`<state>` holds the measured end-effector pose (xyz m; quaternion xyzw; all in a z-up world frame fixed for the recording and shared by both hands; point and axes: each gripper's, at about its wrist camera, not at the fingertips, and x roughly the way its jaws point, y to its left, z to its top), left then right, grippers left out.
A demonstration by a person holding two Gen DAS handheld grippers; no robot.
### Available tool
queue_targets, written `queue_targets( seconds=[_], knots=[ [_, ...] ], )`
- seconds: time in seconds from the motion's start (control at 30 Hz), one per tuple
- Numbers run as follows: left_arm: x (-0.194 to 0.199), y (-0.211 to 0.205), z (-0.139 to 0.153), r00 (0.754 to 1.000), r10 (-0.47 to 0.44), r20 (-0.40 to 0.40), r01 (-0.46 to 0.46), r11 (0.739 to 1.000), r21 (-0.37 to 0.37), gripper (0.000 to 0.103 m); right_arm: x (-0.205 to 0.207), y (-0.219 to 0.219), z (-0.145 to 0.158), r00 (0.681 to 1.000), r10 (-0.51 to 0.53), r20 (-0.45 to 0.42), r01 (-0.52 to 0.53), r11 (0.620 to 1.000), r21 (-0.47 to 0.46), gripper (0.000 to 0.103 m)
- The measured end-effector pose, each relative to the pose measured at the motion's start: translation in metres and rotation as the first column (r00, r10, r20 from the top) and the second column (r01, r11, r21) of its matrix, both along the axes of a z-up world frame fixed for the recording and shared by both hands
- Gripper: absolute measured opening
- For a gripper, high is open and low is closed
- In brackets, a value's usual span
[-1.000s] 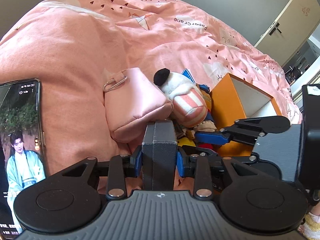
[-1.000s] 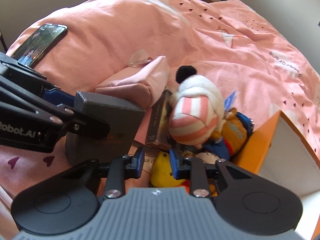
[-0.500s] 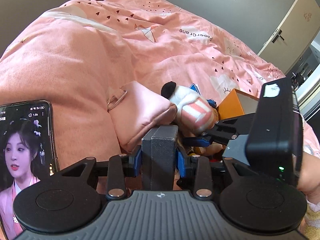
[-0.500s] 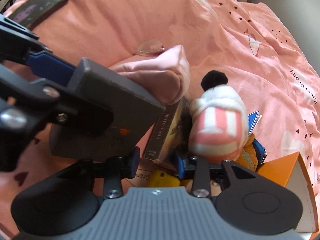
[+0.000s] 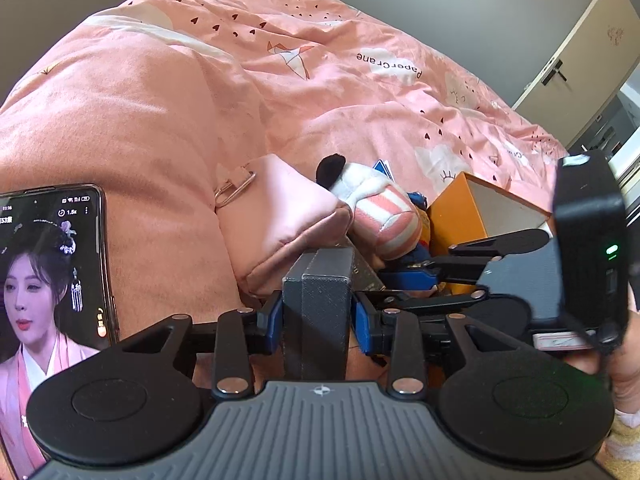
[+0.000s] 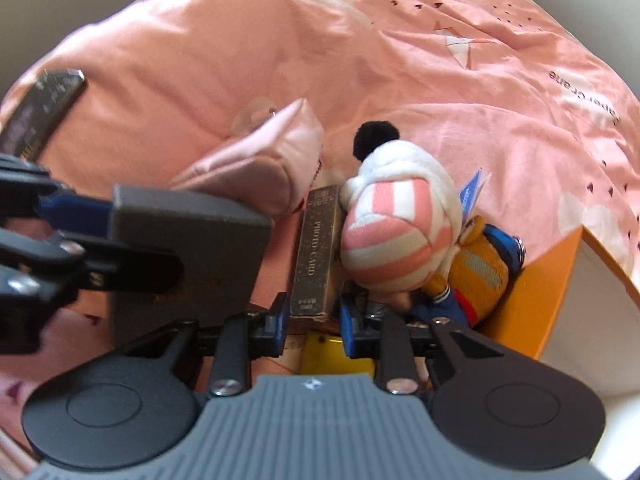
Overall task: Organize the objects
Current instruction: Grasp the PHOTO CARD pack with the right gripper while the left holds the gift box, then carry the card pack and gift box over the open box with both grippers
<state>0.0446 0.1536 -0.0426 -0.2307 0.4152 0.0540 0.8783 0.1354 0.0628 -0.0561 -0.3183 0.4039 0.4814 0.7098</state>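
The tidying looks barely begun, judging by the pile lying loose on the pink bedspread [image 5: 140, 120]. The orange box [image 5: 456, 212], at about three o'clock from the heap, shows a bare white inside as far as can be seen.

The left gripper [image 5: 318, 314] is clamped on a dark grey box [image 5: 320, 300], held upright between its pads and lifted clear of the bed. The right gripper [image 6: 312, 318] is closing, its jaws either side of the near end of a brown card box [image 6: 316, 248]; whether the pads press it yet I cannot tell.

Waiting to be put away: a pink pouch [image 6: 256, 168] at eleven o'clock from the card box, a striped plush toy [image 6: 396, 232] touching it at two o'clock, an orange plush [image 6: 480, 272] beside the orange box, and something yellow [image 6: 336, 354] underneath. A phone [image 5: 52, 280] lies at nine o'clock.
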Motion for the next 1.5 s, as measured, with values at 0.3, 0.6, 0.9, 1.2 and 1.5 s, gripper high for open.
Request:
queue_targets(
  seconds=[0.3, 0.6, 0.9, 1.2, 1.5],
  knots=[
    [-0.009, -0.016, 0.001, 0.997, -0.036, -0.064, 0.039, 0.997, 0.060, 0.040, -0.019, -0.041, 0.022, 0.982, -0.111, -0.152, 0.119, 0.992, 0.041, 0.026],
    [-0.002, -0.010, -0.026, 0.998, 0.008, -0.054, -0.008, 1.000, 0.002, 0.039, -0.024, -0.035, 0.004, 0.990, -0.134, -0.043, 0.133, 0.991, -0.013, 0.029],
    [0.000, -0.009, -0.032, 0.999, 0.036, -0.036, -0.037, 0.999, -0.023, 0.038, -0.033, -0.008, -0.015, 0.996, 0.038, 0.080, -0.027, 0.991, -0.127, 0.061],
    [0.001, -0.012, -0.034, 0.999, 0.033, -0.039, -0.033, 0.999, 0.000, 0.038, -0.035, 0.014, -0.036, 0.973, 0.152, 0.171, -0.106, 0.961, -0.254, 0.063],
    [0.002, -0.011, -0.035, 0.999, 0.033, -0.038, -0.033, 0.999, 0.000, 0.038, -0.026, 0.006, -0.032, 0.972, 0.122, 0.201, -0.066, 0.962, -0.263, 0.038]
  ],
)
